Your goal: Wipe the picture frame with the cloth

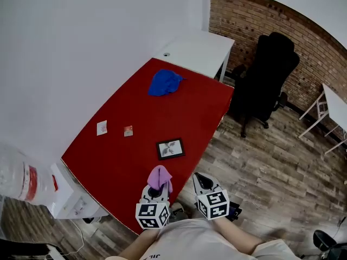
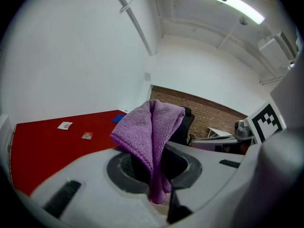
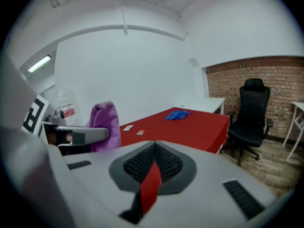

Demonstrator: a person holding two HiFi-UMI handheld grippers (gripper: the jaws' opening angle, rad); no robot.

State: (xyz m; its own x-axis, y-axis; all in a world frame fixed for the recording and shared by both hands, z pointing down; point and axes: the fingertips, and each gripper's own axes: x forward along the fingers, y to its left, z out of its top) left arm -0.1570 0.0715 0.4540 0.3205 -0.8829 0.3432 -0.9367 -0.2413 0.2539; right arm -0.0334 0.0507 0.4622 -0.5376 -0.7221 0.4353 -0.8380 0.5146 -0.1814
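Frame [image 1: 170, 149] is lying flat on the red bench [image 1: 130, 99], close to the front edge and just ahead of both grippers. It is looking small, thin and rigid. Probably light and glazed, so likely sliding under a wipe and marking or cracking if pressed hard. Best steadying it by a border edge, keeping off the face.

Cloth [image 1: 160, 176] is purple, soft and limp, and is hanging just short of the frame. The left gripper [image 1: 152, 193] is pinching it, jaws closing on a fold while the rest is draping over the top. The right gripper [image 1: 202, 182] is sitting off the bench edge, on the near right of the frame, jaws together and carrying nothing.

Left of the frame, a white card [image 1: 102, 127] and a reddish card [image 1: 128, 130] are lying apart from it. A blue rag [image 1: 164, 82] is lying well beyond the frame. A black chair [image 1: 265, 77] is standing on the floor, far right of the frame. Nothing is blocking the path from cloth to frame.
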